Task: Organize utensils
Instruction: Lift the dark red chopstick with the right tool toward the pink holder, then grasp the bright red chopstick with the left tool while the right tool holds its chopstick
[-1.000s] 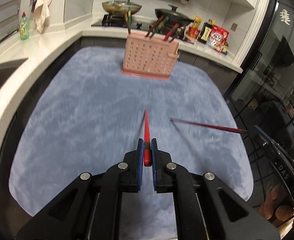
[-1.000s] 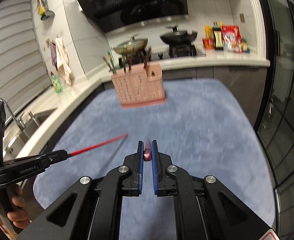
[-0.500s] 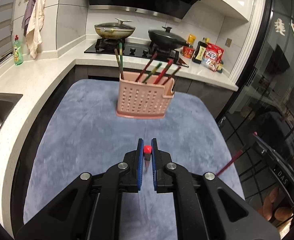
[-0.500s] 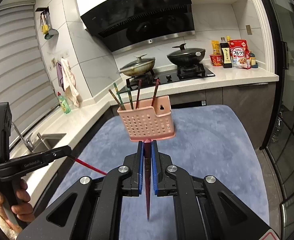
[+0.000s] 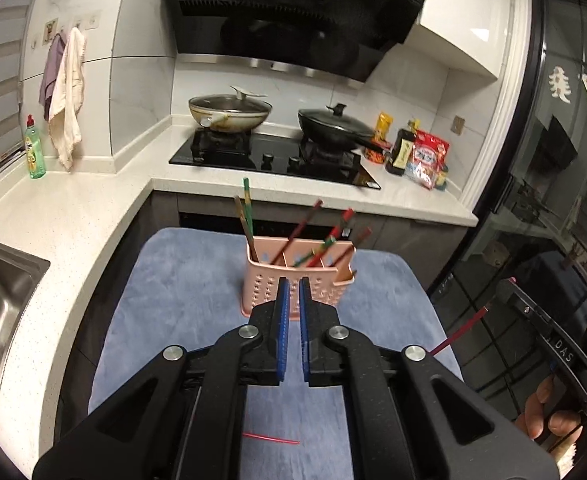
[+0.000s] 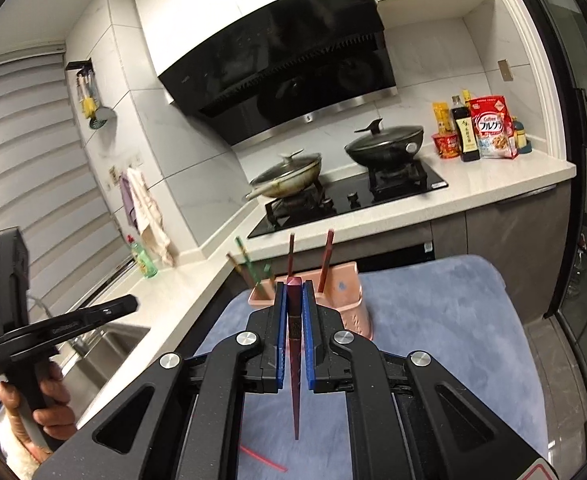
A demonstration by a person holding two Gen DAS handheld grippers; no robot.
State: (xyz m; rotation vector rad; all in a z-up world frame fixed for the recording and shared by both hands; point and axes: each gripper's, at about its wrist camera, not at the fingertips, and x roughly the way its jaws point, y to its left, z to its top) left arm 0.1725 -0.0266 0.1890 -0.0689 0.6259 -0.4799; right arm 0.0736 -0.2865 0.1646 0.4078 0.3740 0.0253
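A perforated pink plastic utensil basket (image 5: pixel 299 276) stands on fuzzy blue cloth matting (image 5: pixel 181 280), beside the speckled, glossy white stone countertop (image 5: pixel 65 232).

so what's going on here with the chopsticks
A person is sorting chopsticks into a pink perforated plastic holder standing on a blue plush mat. The right hand-held gripper is shut on a dark red chopstick, held upright just short of the holder. The left hand-held gripper shows nothing between its fingers, and a thin bright red chopstick lies on the mat beneath it. Several chopsticks already stand in the holder.
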